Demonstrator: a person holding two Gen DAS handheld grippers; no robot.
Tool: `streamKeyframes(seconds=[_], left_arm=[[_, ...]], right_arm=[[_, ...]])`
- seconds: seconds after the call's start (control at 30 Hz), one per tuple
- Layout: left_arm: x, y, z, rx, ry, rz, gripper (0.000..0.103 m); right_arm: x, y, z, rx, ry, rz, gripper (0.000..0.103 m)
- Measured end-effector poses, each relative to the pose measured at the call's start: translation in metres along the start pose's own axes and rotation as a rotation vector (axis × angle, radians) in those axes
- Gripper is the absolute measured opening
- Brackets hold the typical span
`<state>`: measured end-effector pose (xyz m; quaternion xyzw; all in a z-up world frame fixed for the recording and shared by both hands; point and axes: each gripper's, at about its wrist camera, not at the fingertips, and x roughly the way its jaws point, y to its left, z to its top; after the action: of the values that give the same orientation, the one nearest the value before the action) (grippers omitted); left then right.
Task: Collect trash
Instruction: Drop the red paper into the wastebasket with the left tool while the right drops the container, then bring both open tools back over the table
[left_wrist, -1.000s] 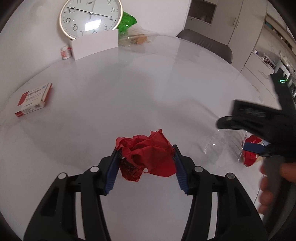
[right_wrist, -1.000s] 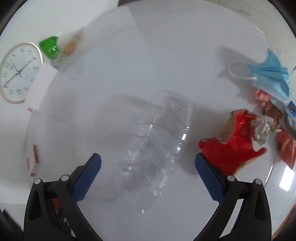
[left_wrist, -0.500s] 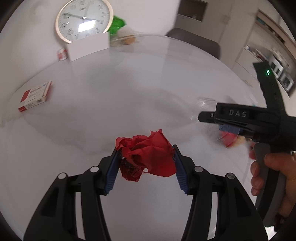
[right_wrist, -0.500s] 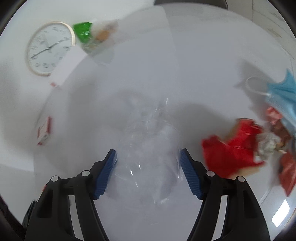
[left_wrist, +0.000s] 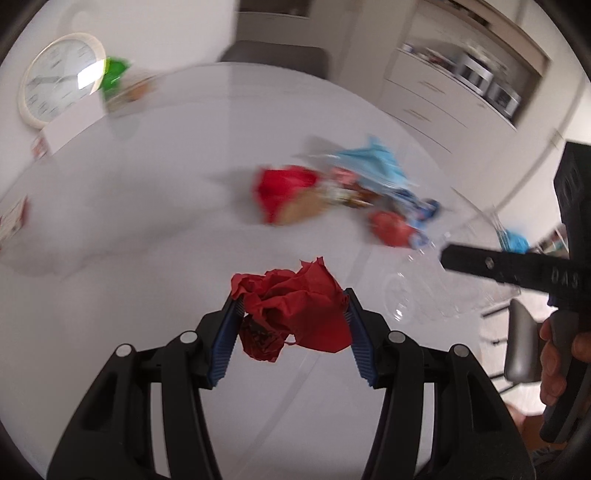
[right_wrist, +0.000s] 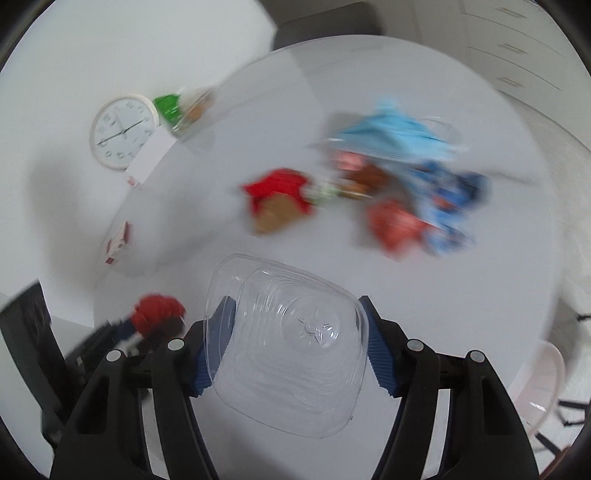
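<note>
Trash is half in hand by our reading: we have the left gripper (left_wrist: 291, 325) clamped on a crumpled red paper wad (left_wrist: 295, 314), and the right gripper (right_wrist: 295, 343), its jaws closing, squeezes a crushed clear plastic bottle (right_wrist: 288, 343). Both pieces sit clear of the white table (left_wrist: 147, 229). Left to collect, right of the wall clock (right_wrist: 123, 131) and well apart from it, is a blurred heap: a blue face mask (right_wrist: 391, 133), a red bag (right_wrist: 280, 192) and assorted wrappers (too smeared to name). No bin shows, so we cannot tell where the two held pieces go.
</note>
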<state>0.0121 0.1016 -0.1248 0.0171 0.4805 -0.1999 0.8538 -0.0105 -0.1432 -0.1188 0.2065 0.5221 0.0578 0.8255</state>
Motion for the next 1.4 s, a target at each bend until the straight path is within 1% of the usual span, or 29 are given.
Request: streamKeyframes(seconds=[0.03,0.07,0.1,0.13,0.27,0.33,0.37,0.4,0.47,0.57,0.63,0.7,0.83,0.97,1.0,1.07,1.13,1.2,1.3,1.4], left_arm=[[0.000,-0.015,0.000,0.030,0.002,-0.011,0.053],[0.001,-0.035,0.000,0.073,0.003,-0.026,0.053],[0.000,-0.051,-0.001,0.099,0.004,-0.037,0.053],[0.002,-0.066,0.000,0.125,0.007,-0.054,0.053],[0.008,-0.129,0.001,0.220,0.031,-0.151,0.053],[0.014,-0.167,-0.001,0.288,0.049,-0.191,0.053],[0.016,-0.180,-0.002,0.312,0.056,-0.203,0.053],[0.019,-0.201,-0.005,0.349,0.067,-0.226,0.053],[0.024,-0.229,-0.008,0.396,0.087,-0.263,0.053],[0.029,-0.269,-0.015,0.461,0.121,-0.316,0.053],[0.032,-0.295,-0.021,0.499,0.138,-0.343,0.053],[0.037,-0.316,-0.026,0.531,0.161,-0.361,0.053],[0.048,-0.355,-0.038,0.585,0.204,-0.389,0.053],[0.054,-0.389,-0.053,0.645,0.227,-0.422,0.054],[0.057,-0.399,-0.058,0.661,0.237,-0.430,0.056],[0.061,-0.409,-0.063,0.679,0.249,-0.433,0.066],[0.063,-0.421,-0.068,0.700,0.254,-0.427,0.085],[0.062,-0.428,-0.071,0.707,0.253,-0.406,0.095],[0.062,-0.429,-0.071,0.699,0.255,-0.364,0.095],[0.057,-0.421,-0.066,0.659,0.236,-0.328,0.095]], right_arm=[[-0.011,-0.015,-0.006,0.013,-0.008,-0.020,0.067],[-0.028,-0.037,-0.017,0.030,-0.020,-0.060,0.067],[-0.036,-0.051,-0.023,0.039,-0.027,-0.085,0.067],[-0.051,-0.072,-0.033,0.055,-0.038,-0.126,0.067],[-0.083,-0.141,-0.061,0.118,-0.047,-0.246,0.067],[-0.089,-0.172,-0.078,0.156,-0.040,-0.299,0.067],[-0.090,-0.190,-0.088,0.182,-0.029,-0.319,0.067],[-0.089,-0.204,-0.095,0.203,-0.022,-0.330,0.067],[-0.083,-0.233,-0.110,0.252,0.001,-0.354,0.068],[-0.077,-0.263,-0.125,0.310,0.040,-0.357,0.071],[-0.081,-0.275,-0.131,0.343,0.037,-0.376,0.088],[-0.093,-0.285,-0.136,0.373,0.009,-0.387,0.094],[-0.115,-0.304,-0.142,0.404,-0.028,-0.403,0.097],[-0.138,-0.321,-0.149,0.431,-0.057,-0.410,0.098],[-0.144,-0.325,-0.150,0.436,-0.066,-0.411,0.098],[-0.154,-0.331,-0.153,0.445,-0.081,-0.417,0.100],[-0.162,-0.337,-0.154,0.451,-0.095,-0.426,0.100],[-0.168,-0.342,-0.157,0.455,-0.106,-0.426,0.100],[-0.175,-0.348,-0.161,0.460,-0.121,-0.430,0.100],[-0.178,-0.350,-0.164,0.460,-0.123,-0.425,0.100]])
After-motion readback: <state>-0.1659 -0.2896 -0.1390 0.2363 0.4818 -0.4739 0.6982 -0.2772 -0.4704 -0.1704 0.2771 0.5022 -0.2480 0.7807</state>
